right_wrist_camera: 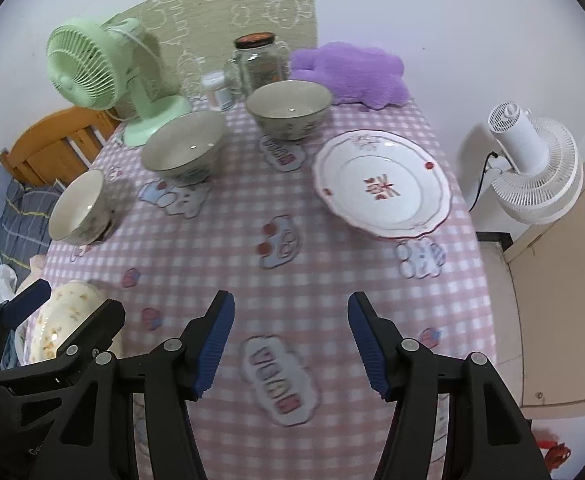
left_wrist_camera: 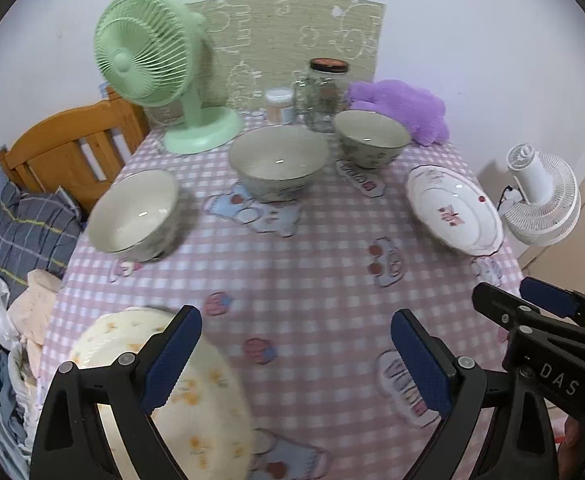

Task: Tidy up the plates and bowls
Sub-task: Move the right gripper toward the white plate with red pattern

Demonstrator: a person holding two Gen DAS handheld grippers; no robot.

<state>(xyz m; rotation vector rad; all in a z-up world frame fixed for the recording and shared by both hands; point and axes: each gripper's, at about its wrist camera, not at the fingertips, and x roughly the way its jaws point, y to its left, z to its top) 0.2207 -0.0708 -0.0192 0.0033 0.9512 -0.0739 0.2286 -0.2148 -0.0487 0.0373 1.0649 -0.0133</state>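
My left fingers [left_wrist_camera: 296, 360] wide apart, empty; right fingers [right_wrist_camera: 290, 344] half-spread, empty. Cream floral ceramic plate [left_wrist_camera: 196, 400] lower left, beside left fingers; white red-trimmed scalloped plate [right_wrist_camera: 382, 184] upper right, nearer right.

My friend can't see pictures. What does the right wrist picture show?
The open right gripper hovers over a pink checked table holding three bowls and a white plate. A green fan stands behind them.

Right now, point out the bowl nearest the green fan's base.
The middle bowl, the widest of three; the left bowl sits at the table edge, the right bowl beside the purple plush.
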